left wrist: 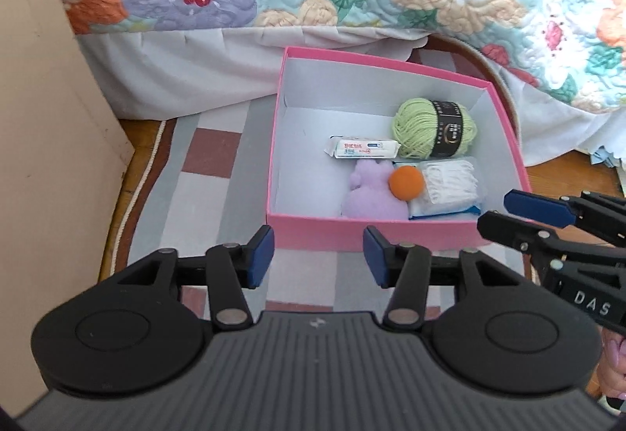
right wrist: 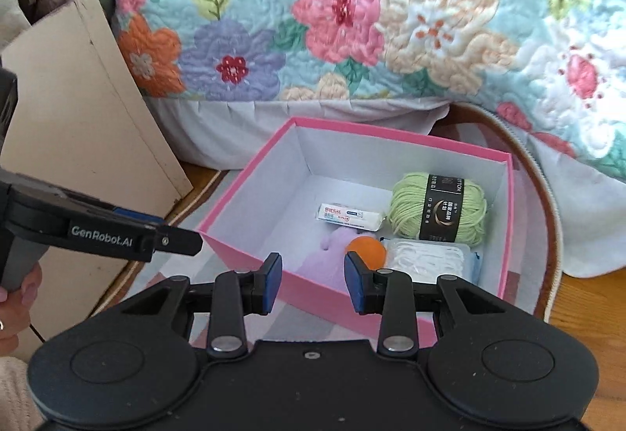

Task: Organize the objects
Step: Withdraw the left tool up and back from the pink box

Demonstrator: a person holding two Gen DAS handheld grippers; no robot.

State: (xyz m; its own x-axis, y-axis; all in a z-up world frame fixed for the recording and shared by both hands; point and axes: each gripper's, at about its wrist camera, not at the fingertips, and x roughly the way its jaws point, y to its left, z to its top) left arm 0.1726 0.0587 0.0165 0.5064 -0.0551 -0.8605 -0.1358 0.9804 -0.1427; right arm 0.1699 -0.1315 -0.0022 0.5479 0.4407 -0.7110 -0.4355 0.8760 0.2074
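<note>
1. Pink box (left wrist: 391, 231) sits on the striped rug (left wrist: 211, 172) and holds the green yarn (left wrist: 434, 127), orange ball (left wrist: 407, 182), purple plush (left wrist: 371, 192), white packet (left wrist: 362, 148) and cotton pack (left wrist: 450, 184).
2. We hold the left gripper (left wrist: 319, 256) and right gripper (right wrist: 313, 282) unclenched and empty, both near the front wall.
3. Risk, we judge: a low pass clips that wall and shoves the light box.
4. Floral quilt (right wrist: 352, 20) hangs just behind; wood floor (right wrist: 587, 313) lies beyond the rug.
</note>
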